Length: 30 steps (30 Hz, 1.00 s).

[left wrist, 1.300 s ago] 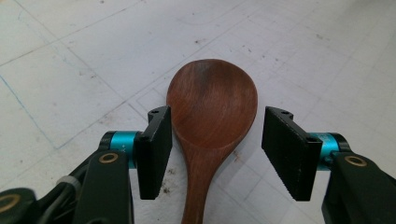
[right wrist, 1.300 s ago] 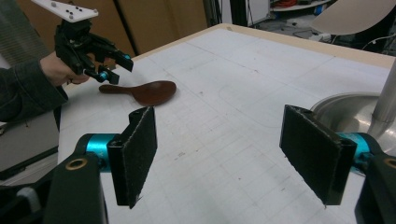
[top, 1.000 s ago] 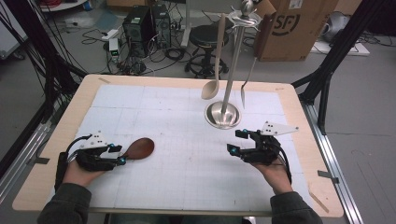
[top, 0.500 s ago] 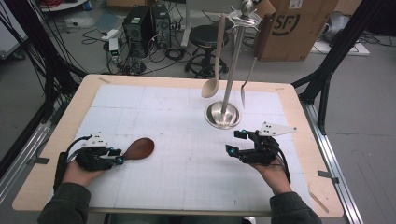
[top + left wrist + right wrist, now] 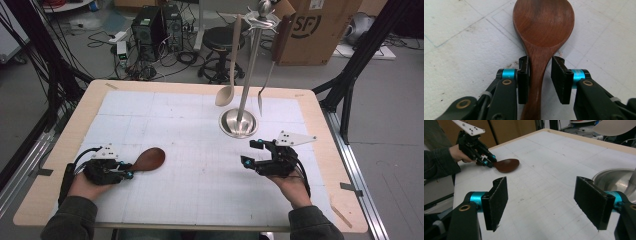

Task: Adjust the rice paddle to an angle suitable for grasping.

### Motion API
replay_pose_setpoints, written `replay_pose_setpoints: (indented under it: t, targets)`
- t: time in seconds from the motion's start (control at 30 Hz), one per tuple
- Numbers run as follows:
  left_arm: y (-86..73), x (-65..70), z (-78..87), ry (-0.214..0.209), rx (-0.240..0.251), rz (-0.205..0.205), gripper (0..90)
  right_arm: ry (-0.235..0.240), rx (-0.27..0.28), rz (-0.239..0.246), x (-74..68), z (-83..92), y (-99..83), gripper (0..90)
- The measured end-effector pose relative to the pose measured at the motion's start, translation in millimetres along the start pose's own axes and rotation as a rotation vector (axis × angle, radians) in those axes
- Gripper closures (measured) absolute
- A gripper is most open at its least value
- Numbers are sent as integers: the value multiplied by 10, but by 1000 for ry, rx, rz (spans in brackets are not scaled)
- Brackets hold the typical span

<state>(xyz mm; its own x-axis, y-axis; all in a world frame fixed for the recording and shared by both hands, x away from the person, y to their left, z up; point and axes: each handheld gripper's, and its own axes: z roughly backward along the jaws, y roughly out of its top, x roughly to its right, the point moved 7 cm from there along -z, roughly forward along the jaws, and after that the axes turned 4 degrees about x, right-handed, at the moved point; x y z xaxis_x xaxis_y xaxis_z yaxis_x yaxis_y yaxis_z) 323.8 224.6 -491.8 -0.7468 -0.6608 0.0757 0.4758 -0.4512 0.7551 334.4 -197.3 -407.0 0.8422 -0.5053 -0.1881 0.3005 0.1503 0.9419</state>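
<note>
My left tongs (image 5: 128, 170) sit low over the desk (image 5: 60, 150), and their jaws have just been closing in on the neck of the dark wooden spoon (image 5: 149, 159). From the left gripper view, the spoon (image 5: 543, 32) lies flat between the jaws, bowl pointing straight ahead of the tongs (image 5: 540, 75), handle running back under them. One pad already touches the handle's edge; the other stands just off it with a sliver of desk showing between, so it's a narrow stance, not yet a squeeze.

My right tongs (image 5: 252, 152) hover above the white gridded mat (image 5: 200, 190), jaws wide and nothing between them. In the right gripper view the tongs (image 5: 549, 202) frame bare mat, and beyond them I can see my other hand (image 5: 459, 153) with the spoon's bowl (image 5: 506, 165) poking out in front of its tongs.

Just ahead of the right tongs stands the steel utensil stand (image 5: 239, 122), its round base touching nothing of mine. A pale wooden spoon (image 5: 227, 90) hangs from its top on the side nearer my left tongs, and a slim metal utensil (image 5: 264, 90) hangs on the other side; I can't tell what kind it is.

The dark spoon stays on the desk, well apart from the stand.
</note>
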Motion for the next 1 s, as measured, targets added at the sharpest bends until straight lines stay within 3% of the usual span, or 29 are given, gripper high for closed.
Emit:
replay_pose_setpoints:
  t: [0.2, 0.5, 1.0]
  targets:
    - [-1, 5, 3, 4, -1, -3, 703, 4, -7, 6, -10, -12, -10, 269]
    - [-3, 48, -9, -30, 1, -27, 715, 5, -18, 10, -10, -33, -32, 269]
    - [17, 61, -3, -11, 14, -54, 751, 23, -26, 7, -44, -76, -52, 269]
